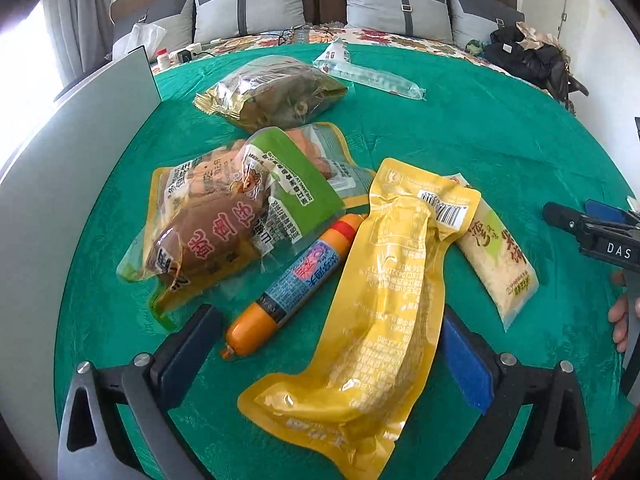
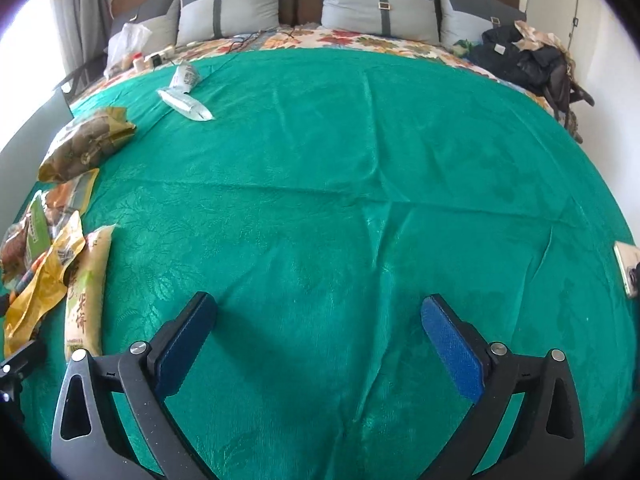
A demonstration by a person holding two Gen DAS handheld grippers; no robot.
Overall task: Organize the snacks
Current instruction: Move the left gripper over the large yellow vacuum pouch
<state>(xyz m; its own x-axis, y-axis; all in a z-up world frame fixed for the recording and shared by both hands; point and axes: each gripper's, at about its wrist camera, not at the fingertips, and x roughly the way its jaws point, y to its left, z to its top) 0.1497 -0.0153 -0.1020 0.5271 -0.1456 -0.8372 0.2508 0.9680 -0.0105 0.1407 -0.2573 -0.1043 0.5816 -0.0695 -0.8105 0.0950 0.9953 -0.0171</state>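
Snack packs lie on a green bedspread (image 1: 460,128). In the left wrist view, my left gripper (image 1: 324,344) is open above a long yellow vacuum pack (image 1: 372,312) and an orange sausage (image 1: 288,284). A brown meat pack (image 1: 216,224) with green label lies left, a gold bag (image 1: 272,92) and a clear pack (image 1: 368,74) farther back, a pale rice cake pack (image 1: 500,264) right. My right gripper (image 2: 318,336) is open over bare spread; it also shows at the left wrist view's right edge (image 1: 592,228). The snacks sit at its left (image 2: 84,280).
A grey panel (image 1: 60,184) stands at the left of the bed. Grey pillows (image 2: 380,4) line the headboard. Dark clothes and a bag (image 2: 528,60) lie at the back right. A phone (image 2: 628,268) lies at the right edge. Small bottles (image 2: 138,62) sit at the back left.
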